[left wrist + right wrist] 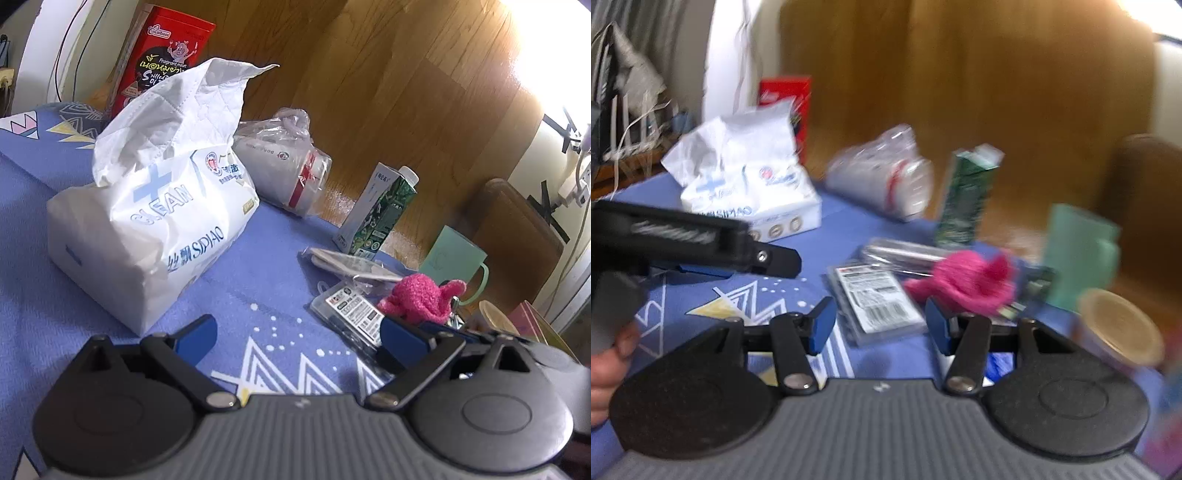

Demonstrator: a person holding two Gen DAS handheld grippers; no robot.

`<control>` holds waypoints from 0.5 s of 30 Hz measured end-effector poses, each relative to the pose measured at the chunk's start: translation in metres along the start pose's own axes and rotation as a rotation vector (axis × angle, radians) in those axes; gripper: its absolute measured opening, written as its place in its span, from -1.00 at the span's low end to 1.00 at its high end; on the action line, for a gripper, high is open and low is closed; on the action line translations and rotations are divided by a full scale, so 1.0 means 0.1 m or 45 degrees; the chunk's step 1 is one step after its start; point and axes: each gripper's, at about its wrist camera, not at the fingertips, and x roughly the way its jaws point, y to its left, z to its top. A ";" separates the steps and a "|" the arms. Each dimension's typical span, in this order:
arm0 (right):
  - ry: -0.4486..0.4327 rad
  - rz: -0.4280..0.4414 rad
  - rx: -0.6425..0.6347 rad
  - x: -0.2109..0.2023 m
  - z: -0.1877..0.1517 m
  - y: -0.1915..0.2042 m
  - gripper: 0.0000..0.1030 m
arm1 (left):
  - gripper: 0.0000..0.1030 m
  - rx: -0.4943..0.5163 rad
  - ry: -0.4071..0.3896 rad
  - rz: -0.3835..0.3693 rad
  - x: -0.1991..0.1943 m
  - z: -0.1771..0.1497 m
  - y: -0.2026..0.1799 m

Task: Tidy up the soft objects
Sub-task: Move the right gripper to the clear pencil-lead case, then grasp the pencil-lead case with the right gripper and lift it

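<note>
Plainly, tissue pack (147,221) reading "CLEAN", "SIPIAO"

Brown wood floor (406,92) w/ long planks fills the back. Very bright light (554,44) comes in top right & makes the floor glow white there. A pale wall (532,155) on the right has black tape (550,206) & white cords on it. Blue patterned cloth (258,266) covers the surface in front.

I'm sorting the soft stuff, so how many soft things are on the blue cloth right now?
2. The tissue pack sits at the left of the cloth; the pink plush toy lies at the right, beside the green mug. More could be hidden beyond the frame edges.
</note>
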 end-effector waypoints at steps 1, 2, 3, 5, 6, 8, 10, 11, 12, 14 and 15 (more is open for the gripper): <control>0.047 -0.003 -0.016 0.12 0.02 0.00 0.14 | 0.91 0.000 0.002 -0.004 0.00 0.00 0.00; 0.081 -0.010 -0.030 0.23 0.03 -0.01 0.28 | 0.91 0.001 0.003 -0.006 0.01 0.00 0.00; 0.064 -0.016 -0.018 0.27 0.03 -0.04 0.37 | 0.91 0.002 0.004 -0.008 0.01 0.00 0.00; 0.087 0.027 0.054 0.31 0.06 -0.11 0.30 | 0.91 0.004 0.008 -0.013 0.03 0.01 0.00; 0.090 0.050 0.077 0.29 0.04 -0.12 0.26 | 0.91 0.006 0.011 -0.015 0.03 0.01 0.00; 0.084 0.059 0.076 0.20 -0.02 -0.08 0.18 | 0.91 0.010 0.015 -0.019 0.03 0.00 0.00; 0.087 0.059 0.073 0.08 -0.07 -0.01 0.18 | 0.88 0.014 0.019 -0.024 0.03 0.00 0.00; 0.081 0.063 0.072 -0.01 -0.12 0.04 0.18 | 0.88 0.018 0.022 -0.027 0.04 0.00 -0.01; 0.074 0.065 0.066 -0.10 -0.18 0.08 0.18 | 0.85 0.025 0.025 -0.033 0.04 0.00 -0.02; 0.065 0.054 0.069 -0.32 -0.30 0.14 0.18 | 0.75 0.045 0.035 -0.051 0.05 -0.01 -0.04; 0.062 0.049 0.080 -0.44 -0.38 0.16 0.18 | 0.63 0.061 0.042 -0.067 0.06 -0.02 -0.06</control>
